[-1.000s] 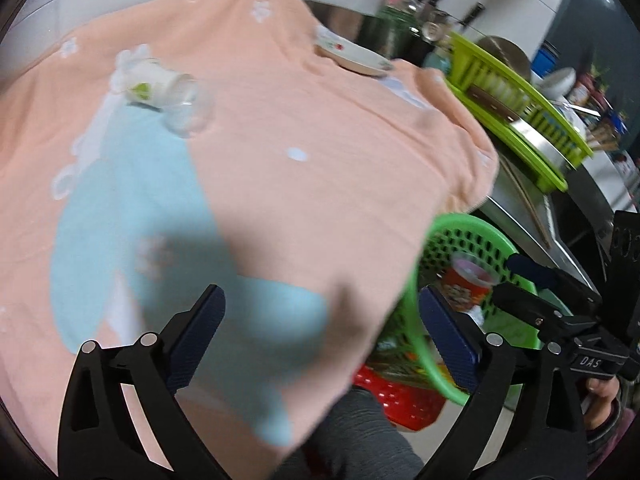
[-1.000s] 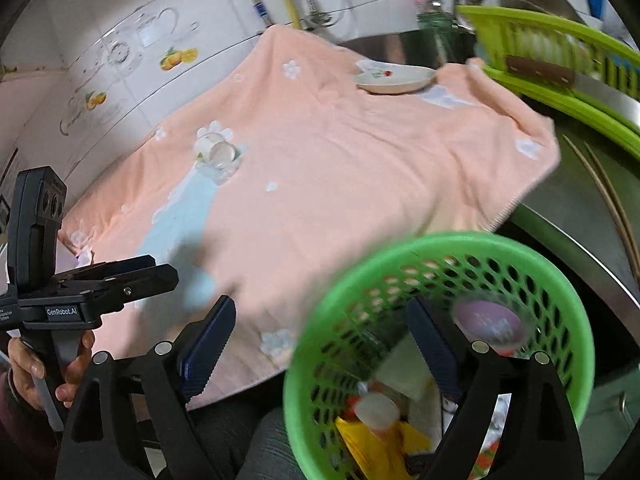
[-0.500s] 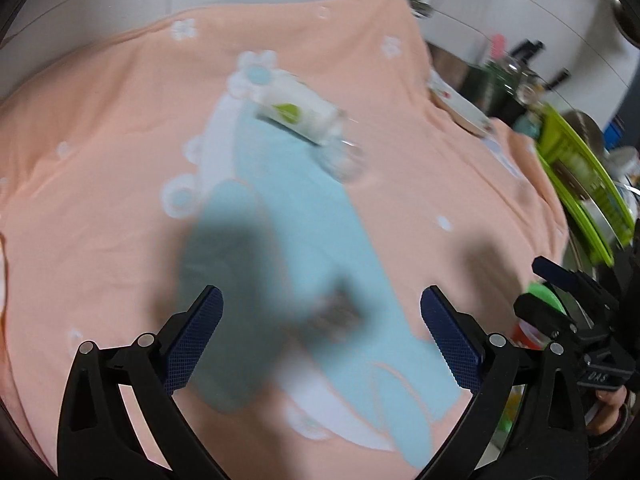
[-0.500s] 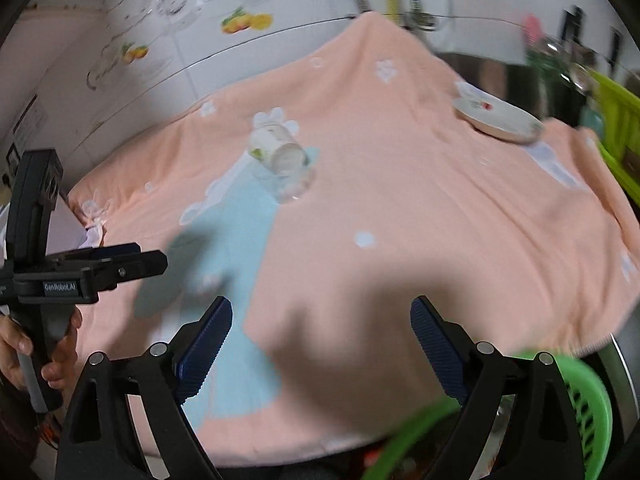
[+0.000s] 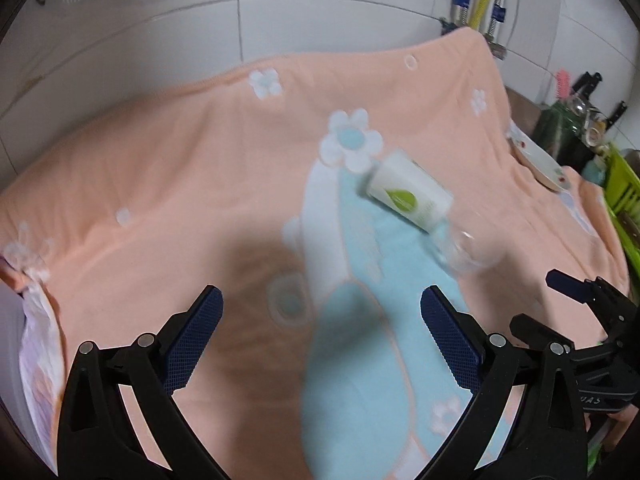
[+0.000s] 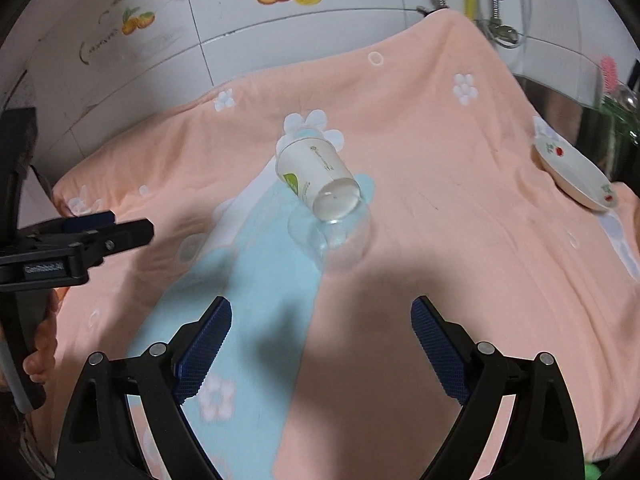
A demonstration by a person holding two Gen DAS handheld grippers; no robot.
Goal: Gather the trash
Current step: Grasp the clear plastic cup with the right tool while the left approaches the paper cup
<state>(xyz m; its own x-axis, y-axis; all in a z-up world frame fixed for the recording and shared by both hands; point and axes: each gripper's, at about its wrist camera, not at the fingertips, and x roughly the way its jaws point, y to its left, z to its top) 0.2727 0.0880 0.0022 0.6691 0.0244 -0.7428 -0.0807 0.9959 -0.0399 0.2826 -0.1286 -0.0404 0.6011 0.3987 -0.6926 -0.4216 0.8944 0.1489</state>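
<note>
A white paper cup with a green leaf logo (image 6: 310,170) lies on its side on the peach and blue towel (image 6: 440,240), nested with a clear plastic cup (image 6: 334,220). It also shows in the left wrist view (image 5: 408,194), right of centre. My right gripper (image 6: 320,340) is open and empty, below the cups. My left gripper (image 5: 320,328) is open and empty, left of and nearer than the cup. The left gripper also shows at the left edge of the right wrist view (image 6: 80,240).
A white plate with red marks (image 6: 576,172) sits at the towel's right edge. A green dish rack (image 5: 622,196) and bottles stand at the far right. White tiled wall (image 6: 240,20) with fruit stickers is behind. White cloth (image 5: 36,352) hangs at the left.
Both grippers have swung left, away from the green basket, which has left both views. The cups now lie nearer the centre of each view. Both grippers stayed open.
</note>
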